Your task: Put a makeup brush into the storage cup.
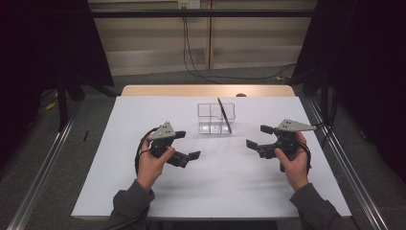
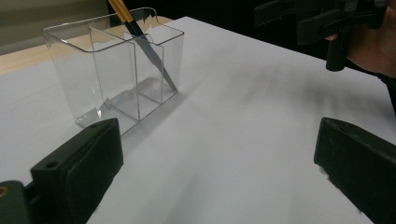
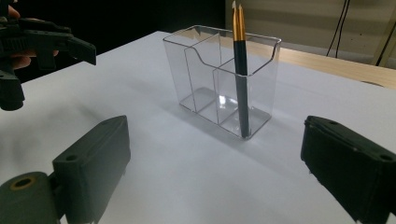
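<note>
Well apart: organizer [image 1: 216, 117], both grippers' open jaws.

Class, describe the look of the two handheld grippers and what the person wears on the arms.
Both the left gripper and the right gripper are black, with two blocky jaws and a grey three-cornered plate on top. A black cable loops from the left one. The person wears dark grey long sleeves.
</note>
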A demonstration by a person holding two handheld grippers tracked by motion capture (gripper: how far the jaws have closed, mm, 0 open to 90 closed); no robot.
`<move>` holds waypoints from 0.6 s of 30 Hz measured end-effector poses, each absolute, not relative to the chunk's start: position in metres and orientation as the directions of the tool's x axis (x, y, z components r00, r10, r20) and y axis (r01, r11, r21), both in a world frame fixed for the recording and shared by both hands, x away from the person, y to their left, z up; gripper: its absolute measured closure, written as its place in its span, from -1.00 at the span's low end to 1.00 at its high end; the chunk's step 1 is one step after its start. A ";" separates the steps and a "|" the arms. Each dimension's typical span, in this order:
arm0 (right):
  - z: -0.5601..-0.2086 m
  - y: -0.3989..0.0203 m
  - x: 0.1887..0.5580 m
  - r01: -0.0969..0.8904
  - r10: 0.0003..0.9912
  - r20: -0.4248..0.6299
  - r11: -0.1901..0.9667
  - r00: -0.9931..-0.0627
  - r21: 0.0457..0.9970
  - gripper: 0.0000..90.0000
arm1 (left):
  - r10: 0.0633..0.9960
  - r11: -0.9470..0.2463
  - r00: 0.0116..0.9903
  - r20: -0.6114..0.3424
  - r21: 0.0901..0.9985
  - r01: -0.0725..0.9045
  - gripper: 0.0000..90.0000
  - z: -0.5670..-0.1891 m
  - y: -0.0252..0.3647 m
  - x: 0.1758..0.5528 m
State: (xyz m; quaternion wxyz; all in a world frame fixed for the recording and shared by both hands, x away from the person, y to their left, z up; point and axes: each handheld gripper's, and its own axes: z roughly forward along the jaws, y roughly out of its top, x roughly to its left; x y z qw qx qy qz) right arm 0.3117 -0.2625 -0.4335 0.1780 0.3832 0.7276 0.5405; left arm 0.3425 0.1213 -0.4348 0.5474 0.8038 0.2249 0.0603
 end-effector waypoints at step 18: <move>-0.436 -0.260 0.304 0.356 0.731 0.136 0.153 -0.668 0.922 -0.83 | 0.416 -0.301 0.897 -0.151 0.908 0.292 -0.98 -0.436 0.118 0.344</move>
